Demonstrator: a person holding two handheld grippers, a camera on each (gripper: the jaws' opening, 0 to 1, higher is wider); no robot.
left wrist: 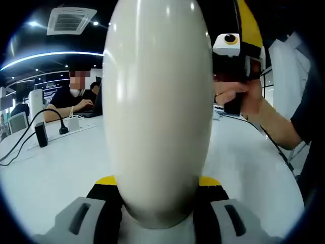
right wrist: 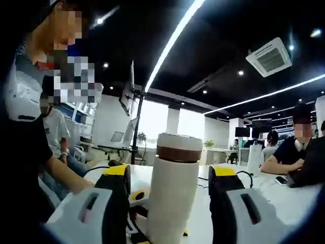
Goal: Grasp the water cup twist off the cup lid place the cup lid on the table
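One cup (right wrist: 171, 195) with one lid (right wrist: 179, 142) is seen, and two grippers (left wrist: 157, 201) (right wrist: 170, 190). One table (left wrist: 56, 162) is counted. In the left gripper view, one adapter (left wrist: 41, 134) and one ceiling vent (left wrist: 71, 19) are seen.

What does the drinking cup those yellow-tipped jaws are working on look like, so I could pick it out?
Start at the white table in the open office. Standing upright between the right gripper jaws is the water cup, a tall cream-white cylinder. A brown band just under its white lid sets it apart; the left gripper holds the same cup low down, close up.
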